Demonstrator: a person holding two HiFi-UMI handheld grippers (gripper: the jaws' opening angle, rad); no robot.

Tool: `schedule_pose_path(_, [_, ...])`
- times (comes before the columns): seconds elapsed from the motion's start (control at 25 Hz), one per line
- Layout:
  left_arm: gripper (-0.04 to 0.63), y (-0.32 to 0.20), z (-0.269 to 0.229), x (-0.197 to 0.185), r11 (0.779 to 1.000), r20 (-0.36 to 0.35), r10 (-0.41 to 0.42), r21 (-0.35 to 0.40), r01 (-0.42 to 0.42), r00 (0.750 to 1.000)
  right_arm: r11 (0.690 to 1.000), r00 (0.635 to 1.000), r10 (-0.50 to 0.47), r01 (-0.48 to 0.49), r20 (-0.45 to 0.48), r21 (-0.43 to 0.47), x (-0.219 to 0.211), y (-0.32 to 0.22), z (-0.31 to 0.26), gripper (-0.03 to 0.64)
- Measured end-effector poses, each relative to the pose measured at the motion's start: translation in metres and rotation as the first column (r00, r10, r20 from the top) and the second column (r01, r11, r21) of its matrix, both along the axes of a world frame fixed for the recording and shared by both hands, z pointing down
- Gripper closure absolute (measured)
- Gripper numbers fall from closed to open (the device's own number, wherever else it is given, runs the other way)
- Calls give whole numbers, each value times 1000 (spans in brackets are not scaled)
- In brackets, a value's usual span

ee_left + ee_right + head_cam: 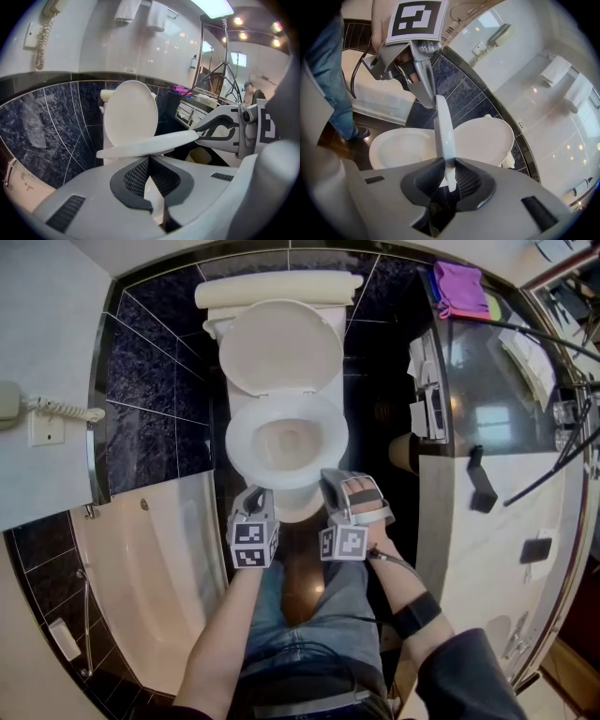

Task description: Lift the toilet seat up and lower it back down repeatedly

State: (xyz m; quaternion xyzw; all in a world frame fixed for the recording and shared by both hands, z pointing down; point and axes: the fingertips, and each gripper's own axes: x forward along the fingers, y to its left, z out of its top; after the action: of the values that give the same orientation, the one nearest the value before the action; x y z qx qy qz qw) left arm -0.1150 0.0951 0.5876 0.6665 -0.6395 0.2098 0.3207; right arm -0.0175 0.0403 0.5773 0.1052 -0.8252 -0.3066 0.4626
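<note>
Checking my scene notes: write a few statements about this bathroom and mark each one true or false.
1. The lid stands raised against the tank. True.
2. The seat lies flat on the bowl. False: it is tilted up, partway off the bowl.
3. The right gripper is clamped on the seat's edge. True.
4. The purple cloth lies in the bathtub. False: it lies on the counter at the far right.
</note>
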Motion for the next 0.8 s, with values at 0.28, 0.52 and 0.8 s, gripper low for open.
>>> schedule_pose_path(0.28, [595,22,20,10,999,-24,-6,-32,5,1000,999,1000,1,-2,-28,-41,17,31,15,573])
schedule_pose_path(0.52, [595,41,44,19,998,-49,-18,-61,15,999,990,992,126,-126,-7,-67,50,32,27,600])
schedule_pose_path(0.8, [595,82,98,39,994,-57,8,-111,-15,998,947,948,314,-310,42,-85,71,0,58,600])
